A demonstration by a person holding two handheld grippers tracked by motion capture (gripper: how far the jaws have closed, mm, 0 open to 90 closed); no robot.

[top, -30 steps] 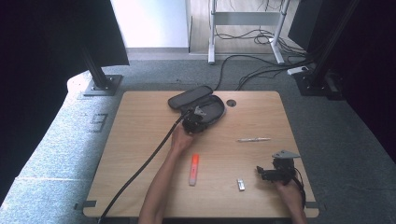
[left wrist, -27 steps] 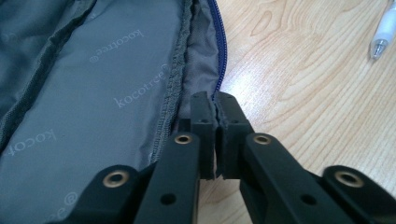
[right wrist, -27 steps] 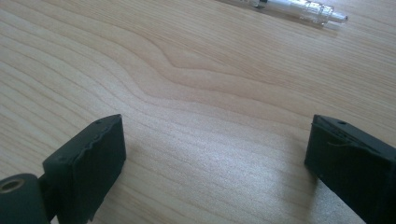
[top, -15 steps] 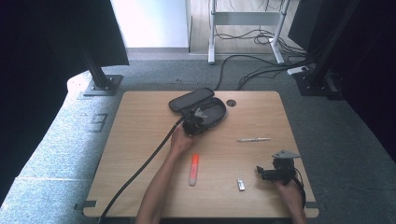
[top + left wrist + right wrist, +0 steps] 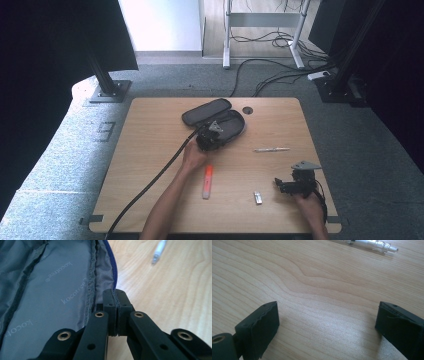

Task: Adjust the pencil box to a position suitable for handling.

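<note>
Left gripper view: left tool (image 5: 116, 312) clamps pencil case (image 5: 50, 285) rim edge.

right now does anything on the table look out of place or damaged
Nothing looks damaged or spilled. The dark fabric pencil case lies open, its edge pinched in the left gripper. An orange highlighter, clear pen and small silver item lie loose on the wooden table.

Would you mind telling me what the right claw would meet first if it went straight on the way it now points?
Probably the clear pen: bare table lies ahead of the open right claw, though depth is unclear.
</note>
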